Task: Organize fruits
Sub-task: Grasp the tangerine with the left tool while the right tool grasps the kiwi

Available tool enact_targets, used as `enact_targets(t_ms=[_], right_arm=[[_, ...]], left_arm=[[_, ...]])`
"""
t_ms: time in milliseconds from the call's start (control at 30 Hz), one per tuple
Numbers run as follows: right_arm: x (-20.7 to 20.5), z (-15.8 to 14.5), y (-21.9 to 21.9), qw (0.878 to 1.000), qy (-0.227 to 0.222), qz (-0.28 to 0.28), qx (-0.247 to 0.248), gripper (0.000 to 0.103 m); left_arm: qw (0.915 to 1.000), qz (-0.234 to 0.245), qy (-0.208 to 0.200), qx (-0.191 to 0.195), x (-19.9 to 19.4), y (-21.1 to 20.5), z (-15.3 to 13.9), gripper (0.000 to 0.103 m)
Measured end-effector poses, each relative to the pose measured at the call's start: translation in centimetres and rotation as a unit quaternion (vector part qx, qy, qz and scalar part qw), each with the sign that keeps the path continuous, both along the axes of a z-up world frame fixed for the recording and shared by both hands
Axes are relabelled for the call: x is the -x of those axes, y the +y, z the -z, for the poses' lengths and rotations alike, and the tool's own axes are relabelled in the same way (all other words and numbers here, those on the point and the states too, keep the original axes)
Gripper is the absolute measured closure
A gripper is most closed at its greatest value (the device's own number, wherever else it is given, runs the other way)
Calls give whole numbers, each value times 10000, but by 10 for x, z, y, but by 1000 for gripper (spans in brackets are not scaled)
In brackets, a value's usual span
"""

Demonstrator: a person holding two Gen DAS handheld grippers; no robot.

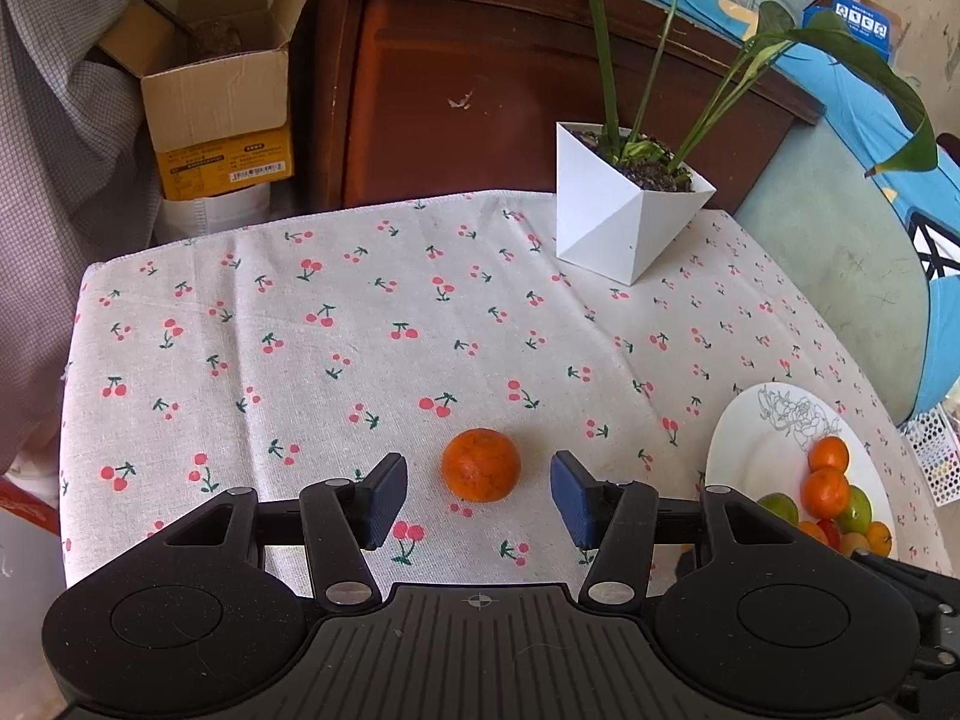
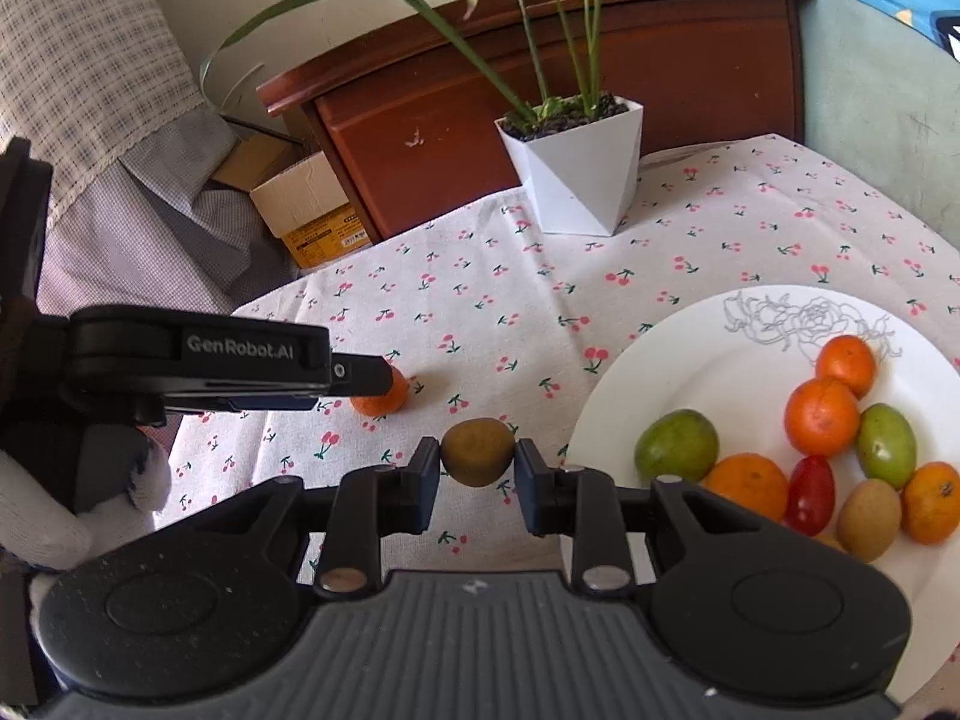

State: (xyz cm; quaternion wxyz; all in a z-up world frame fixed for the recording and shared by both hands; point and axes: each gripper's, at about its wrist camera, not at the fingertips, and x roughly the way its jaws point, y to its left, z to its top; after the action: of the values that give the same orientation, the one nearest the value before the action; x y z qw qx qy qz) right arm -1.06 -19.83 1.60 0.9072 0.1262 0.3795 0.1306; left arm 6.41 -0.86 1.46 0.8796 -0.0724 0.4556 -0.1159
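Note:
An orange mandarin [image 1: 480, 464] lies on the cherry-print tablecloth [image 1: 360, 330]. My left gripper [image 1: 479, 495] is open, its blue pads on either side of the mandarin without touching it. In the right wrist view the left gripper [image 2: 360, 377] reaches in from the left and partly hides the same mandarin [image 2: 384, 399]. My right gripper [image 2: 478, 480] is shut on a brown kiwi [image 2: 478, 450], held above the cloth just left of the white plate [image 2: 690, 354]. The plate holds several mandarins, green fruits, a red tomato and a kiwi.
A white angular plant pot [image 1: 624, 216] with long green leaves stands at the table's far side. Behind the table are a dark wooden cabinet [image 1: 480, 78] and an open cardboard box [image 1: 216, 96]. Checked fabric hangs at the left.

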Motion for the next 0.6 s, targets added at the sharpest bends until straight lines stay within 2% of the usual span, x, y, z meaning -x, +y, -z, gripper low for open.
enact_targets(t_ms=[300,433,600], right_arm=[[2,-13,-44,9984,-44,505,-256,76],[1,-21,-66,9958,-125,836,-357,76],[2,-28,-93,9908,-199,1216,-559,76]], left_arm=[[9995,16,-117,-302,-2,-13,13,56],[9991,71,-189,-360,-1,-18,13,75],[9992,152,-208,-309,2,-26,10,75]])
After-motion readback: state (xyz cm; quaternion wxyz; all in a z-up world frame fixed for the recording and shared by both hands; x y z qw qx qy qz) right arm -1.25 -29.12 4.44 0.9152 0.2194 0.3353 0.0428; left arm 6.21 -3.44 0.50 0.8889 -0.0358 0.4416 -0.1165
